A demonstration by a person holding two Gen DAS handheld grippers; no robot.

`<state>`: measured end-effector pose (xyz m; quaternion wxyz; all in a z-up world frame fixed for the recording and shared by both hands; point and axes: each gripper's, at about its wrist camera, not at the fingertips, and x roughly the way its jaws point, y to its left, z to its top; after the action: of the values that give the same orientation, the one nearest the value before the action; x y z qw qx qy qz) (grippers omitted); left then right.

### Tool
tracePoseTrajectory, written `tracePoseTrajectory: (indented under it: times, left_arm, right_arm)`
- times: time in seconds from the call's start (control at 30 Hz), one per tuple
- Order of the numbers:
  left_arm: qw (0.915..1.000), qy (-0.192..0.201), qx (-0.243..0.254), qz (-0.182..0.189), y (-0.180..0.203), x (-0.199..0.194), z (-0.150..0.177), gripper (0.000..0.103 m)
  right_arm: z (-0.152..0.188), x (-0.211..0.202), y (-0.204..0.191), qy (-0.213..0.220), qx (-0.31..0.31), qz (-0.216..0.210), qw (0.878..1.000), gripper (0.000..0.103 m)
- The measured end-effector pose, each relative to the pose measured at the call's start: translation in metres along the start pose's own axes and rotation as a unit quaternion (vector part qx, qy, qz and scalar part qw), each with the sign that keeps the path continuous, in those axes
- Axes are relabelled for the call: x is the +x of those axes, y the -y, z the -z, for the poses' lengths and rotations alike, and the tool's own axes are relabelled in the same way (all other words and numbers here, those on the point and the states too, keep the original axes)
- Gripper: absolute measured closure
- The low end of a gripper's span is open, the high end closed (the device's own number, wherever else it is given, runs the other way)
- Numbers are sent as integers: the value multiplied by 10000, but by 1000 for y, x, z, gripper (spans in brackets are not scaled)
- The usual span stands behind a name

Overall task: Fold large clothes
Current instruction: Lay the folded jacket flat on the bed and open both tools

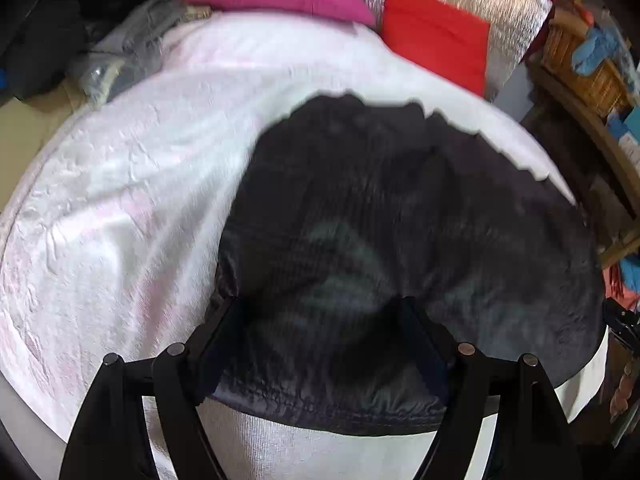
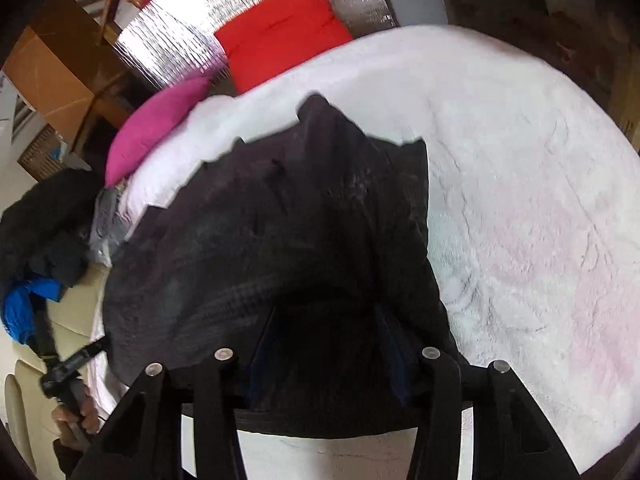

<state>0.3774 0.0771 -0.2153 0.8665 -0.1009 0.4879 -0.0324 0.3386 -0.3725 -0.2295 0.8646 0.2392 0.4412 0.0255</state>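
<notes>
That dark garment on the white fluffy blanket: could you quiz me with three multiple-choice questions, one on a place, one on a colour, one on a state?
1. Where does the dark padded garment lie?
A. on the white fluffy blanket
B. on a chair
C. in a basket

2. What colour is the square cushion beside the pink pillow?
A. green
B. red
C. yellow

3. How does the garment lie?
A. rolled into a ball
B. hung on a hanger
C. spread out

Answers: 1 A, blanket shows around it; 2 B, bright red against the silver foil sheet; 3 C, it lies spread over the blanket.
</notes>
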Motion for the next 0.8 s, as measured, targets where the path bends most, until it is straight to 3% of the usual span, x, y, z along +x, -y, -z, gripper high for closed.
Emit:
tracePoseTrajectory:
  times: [0.1, 0.2, 0.3, 0.37, 0.43, 0.57, 0.7, 0.8]
  left_arm:
    - [9981, 597, -15, 165, -3, -22, -8, 21]
    - [9979, 637, -95, 86, -2, -17, -19, 18]
    - [9993, 19, -129, -347, -2, 20, -25, 18]
    - [9986, -79, -114, -516, 1, 36, -29, 13]
    - [9984, -53, -90, -549, 2, 36, -32, 12]
    - [9986, 241, -201, -419, 3, 6, -20, 12]
    - [9972, 646, -131, -366, 10, -25, -2, 12]
    - [9950, 776, -95, -617, 22, -38, 21, 12]
  right_arm:
    - [-9, -24, -11, 705, -52, -429, 9966, 51]
    - [-22, -31, -25, 1240, -111, -443, 9912, 50]
    - [-36, -8, -27, 1108, 80, -332, 9933, 50]
    - [-46, 26, -18, 690, 330, 61, 9971, 50]
    - [-49, 50, -5, 307, 677, 78, 9972, 50]
    - [-47, 33, -8, 563, 709, -31, 9959, 50]
    - [-19, -8, -39, 977, 55, -271, 9948, 50]
    - [7, -19, -63, 894, -510, -248, 9944, 49]
